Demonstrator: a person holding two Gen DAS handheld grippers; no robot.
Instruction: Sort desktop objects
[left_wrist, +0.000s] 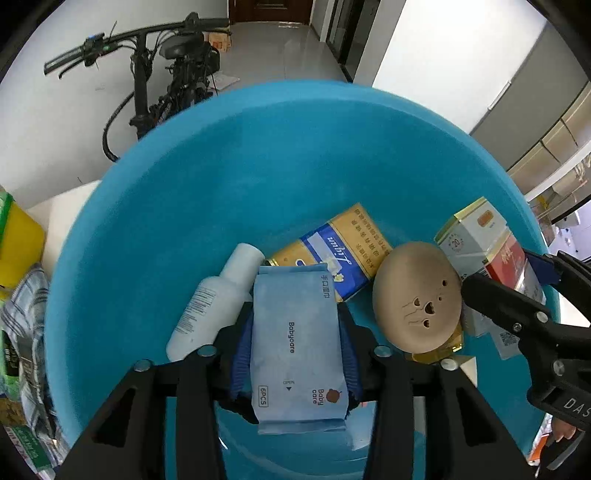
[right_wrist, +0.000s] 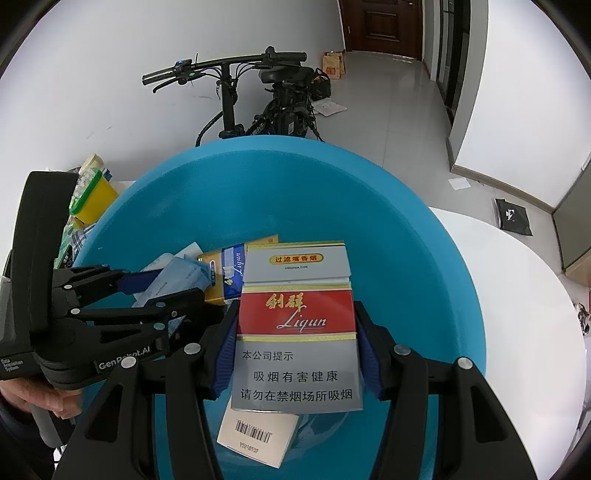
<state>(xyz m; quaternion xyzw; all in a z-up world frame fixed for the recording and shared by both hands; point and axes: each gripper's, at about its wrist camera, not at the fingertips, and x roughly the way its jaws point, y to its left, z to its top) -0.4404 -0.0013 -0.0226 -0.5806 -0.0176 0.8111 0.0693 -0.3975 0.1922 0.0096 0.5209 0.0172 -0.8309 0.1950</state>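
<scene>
tiled hallway behind, a folding bicycle (right_wrist: 258, 96) against the white wall; a white table (right_wrist: 517, 295) carries a big blue plastic basin (left_wrist: 258, 177) that fills both views.

we read the step as dropping sorted items into the basin. our left gripper (left_wrist: 295, 350) hangs over the basin's near rim with a babycare wipes pack (left_wrist: 295, 350) between its blue pads; the pads look barely off the pack's sides, so we take it as let go or nearly so. our right gripper (right_wrist: 295, 350) is clenched on a red-and-grey liqun cigarette pack (right_wrist: 295, 325), held above the basin's near side.

already in the basin: a white bottle (left_wrist: 214, 302), a blue-gold liqun pack (left_wrist: 340, 258), and a beige egg-shaped thing (left_wrist: 417, 295) with small holes.

next, in our judgement: draw the left gripper clear of the pack, then release the cigarette pack on bare floor.

hard to make out: the clutter by the table's left edge, a yellow container (right_wrist: 94, 203) and checked cloth (left_wrist: 26, 306), is cut off.
</scene>
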